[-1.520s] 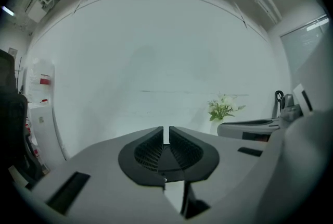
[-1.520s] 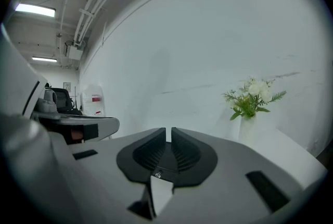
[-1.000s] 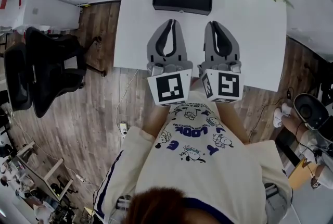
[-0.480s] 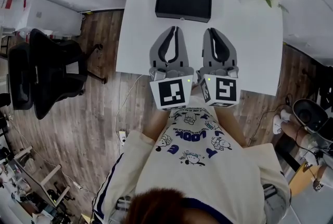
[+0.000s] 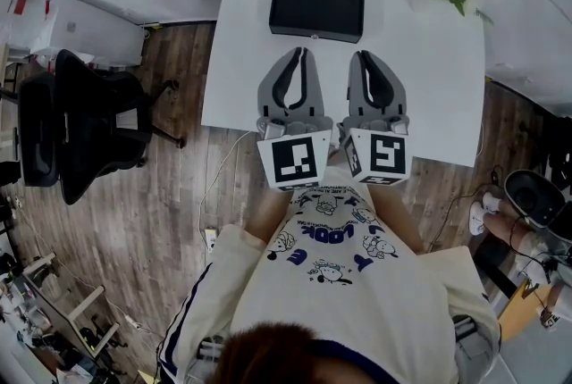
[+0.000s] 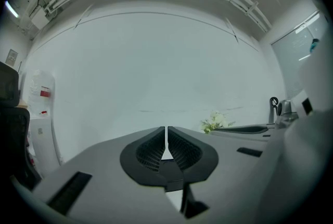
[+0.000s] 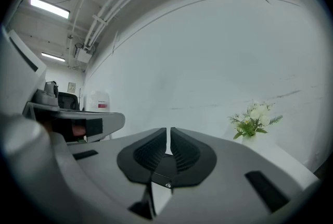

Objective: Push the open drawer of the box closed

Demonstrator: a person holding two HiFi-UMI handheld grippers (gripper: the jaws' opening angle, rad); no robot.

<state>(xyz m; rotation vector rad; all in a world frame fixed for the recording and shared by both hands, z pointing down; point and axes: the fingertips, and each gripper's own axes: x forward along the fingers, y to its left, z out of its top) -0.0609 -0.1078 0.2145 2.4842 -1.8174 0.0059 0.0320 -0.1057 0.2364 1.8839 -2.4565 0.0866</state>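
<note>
Head view: left tool (image 5: pixel 300 52) and right tool (image 5: pixel 361 54) closed, empty, near the black box (image 5: pixel 317 12).

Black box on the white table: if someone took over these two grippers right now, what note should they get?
Left gripper: jaws shut, empty.
Right gripper: jaws shut, empty.
Both hover side by side over the table's near part, short of the black box at its far edge.
Nothing touched yet. The drawer's state cannot be told from above.
To do: reach the box, push the drawer in.
</note>
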